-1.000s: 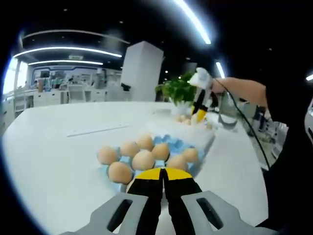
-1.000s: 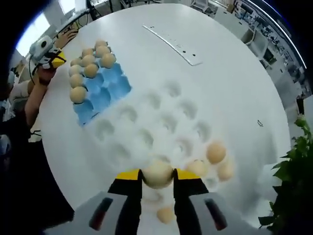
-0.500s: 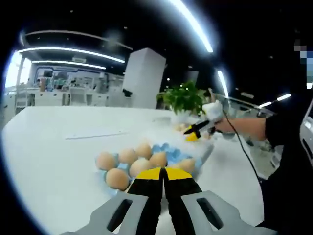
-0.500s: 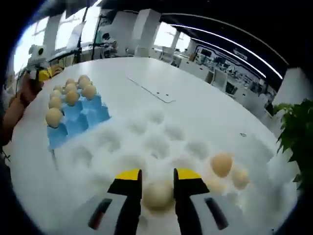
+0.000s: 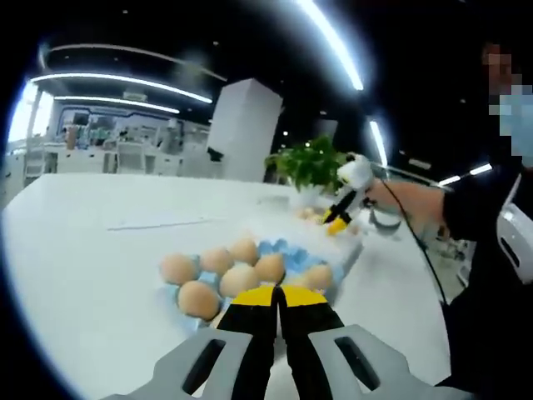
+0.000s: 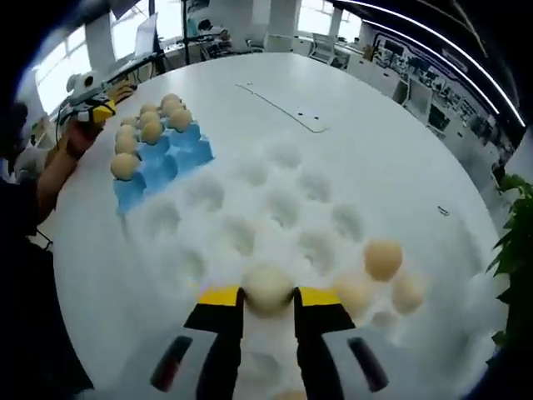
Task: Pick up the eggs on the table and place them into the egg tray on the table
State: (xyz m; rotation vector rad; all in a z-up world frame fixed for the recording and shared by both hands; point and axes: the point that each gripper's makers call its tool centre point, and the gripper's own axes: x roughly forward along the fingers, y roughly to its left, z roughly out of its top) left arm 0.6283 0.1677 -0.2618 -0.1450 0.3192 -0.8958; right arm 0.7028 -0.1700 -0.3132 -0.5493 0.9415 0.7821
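My right gripper [image 6: 268, 297] is shut on a pale egg [image 6: 268, 287], held just above the near wells of a white egg tray [image 6: 275, 208]. Three more eggs [image 6: 383, 258] sit in that tray's right-hand wells. A blue egg tray [image 6: 179, 154] with several brown eggs [image 6: 125, 165] lies at the far left. My left gripper [image 5: 279, 296] is shut with nothing in it, just short of the blue egg tray [image 5: 287, 247] and its eggs [image 5: 240, 279]. A hand holds the right gripper [image 5: 335, 223] over the white tray [image 5: 343, 242].
Everything rests on a round white table [image 6: 391, 142] with a thin white strip [image 6: 283, 108] lying on its far side. A green plant [image 5: 312, 162] stands at the table's edge beyond the trays. The person's hand and the left gripper [image 6: 96, 107] sit beside the blue tray.
The right gripper keeps the egg in its jaws; its view tipped towards the horizon, then back down onto the white tray. Seen from the left gripper, the right gripper swung and tilted over that tray.
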